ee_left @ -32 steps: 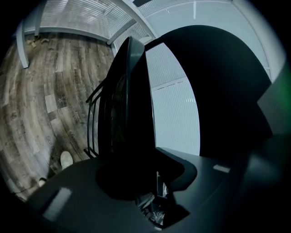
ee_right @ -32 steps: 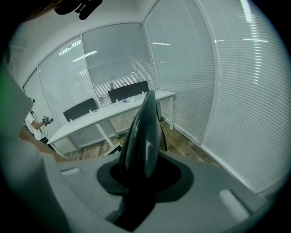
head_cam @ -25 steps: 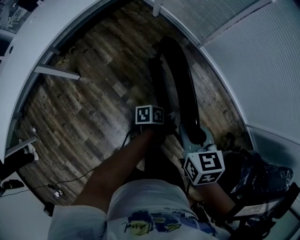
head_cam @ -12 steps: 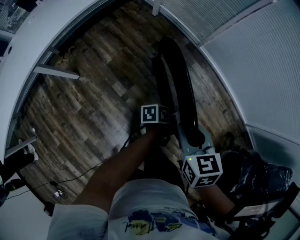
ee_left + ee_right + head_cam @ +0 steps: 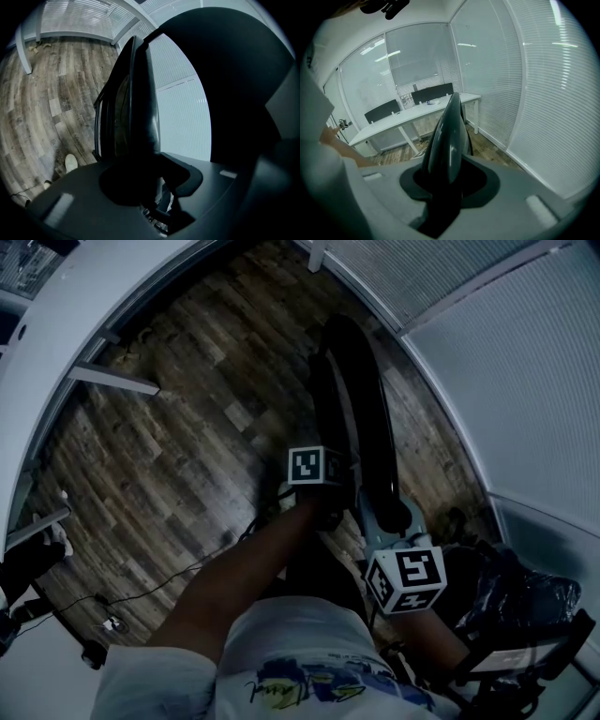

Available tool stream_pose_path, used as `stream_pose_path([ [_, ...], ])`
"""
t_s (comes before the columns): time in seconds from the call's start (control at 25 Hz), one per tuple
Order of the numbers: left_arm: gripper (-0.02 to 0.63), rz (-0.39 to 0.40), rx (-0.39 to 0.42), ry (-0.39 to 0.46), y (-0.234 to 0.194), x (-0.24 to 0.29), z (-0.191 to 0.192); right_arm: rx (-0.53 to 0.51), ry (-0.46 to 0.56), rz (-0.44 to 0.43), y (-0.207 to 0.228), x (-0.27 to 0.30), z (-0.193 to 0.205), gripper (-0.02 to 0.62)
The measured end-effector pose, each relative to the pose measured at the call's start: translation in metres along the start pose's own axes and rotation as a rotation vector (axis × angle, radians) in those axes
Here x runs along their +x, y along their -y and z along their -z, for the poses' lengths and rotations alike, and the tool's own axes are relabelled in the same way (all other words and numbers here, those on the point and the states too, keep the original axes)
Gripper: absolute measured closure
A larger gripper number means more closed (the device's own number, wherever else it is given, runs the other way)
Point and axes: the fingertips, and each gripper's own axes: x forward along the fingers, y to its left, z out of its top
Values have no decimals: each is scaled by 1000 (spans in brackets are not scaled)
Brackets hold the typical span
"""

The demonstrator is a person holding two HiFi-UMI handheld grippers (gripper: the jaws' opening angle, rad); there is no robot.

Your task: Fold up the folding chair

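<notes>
The black folding chair stands on the wood floor, its two panels close together and seen edge-on from above. My left gripper is shut on the edge of the left panel, which fills the gap between its jaws. My right gripper is shut on the glossy right panel, which rises from between its grey jaws. Both arms reach down from the bottom of the head view. The fingertips are hidden behind the chair.
A white desk curves along the left and a wall of blinds runs along the right. A cable lies on the wood floor. A dark office chair stands at lower right. A long white table is ahead.
The left gripper's marker cube has edged a little to the right. Both grips on the chair are unchanged.
</notes>
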Motion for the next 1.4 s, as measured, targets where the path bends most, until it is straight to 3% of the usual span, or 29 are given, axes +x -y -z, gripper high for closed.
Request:
stream_pose_path([
  [0.32, 476, -6, 15, 12, 3, -1, 0, -23, 18, 7, 1, -4, -3, 500],
  [0.64, 474, -15, -19, 53, 5, -14, -7, -86, 14, -19, -4, -1, -18, 512],
  [0.88, 472, -35, -49, 93, -4, -30, -16, -116, 17, -75, -17, 5, -27, 514],
  [1.4, 472, -53, -212, 301, -42, -92, -40, -288, -3, -273, -84, 26, -50, 512],
])
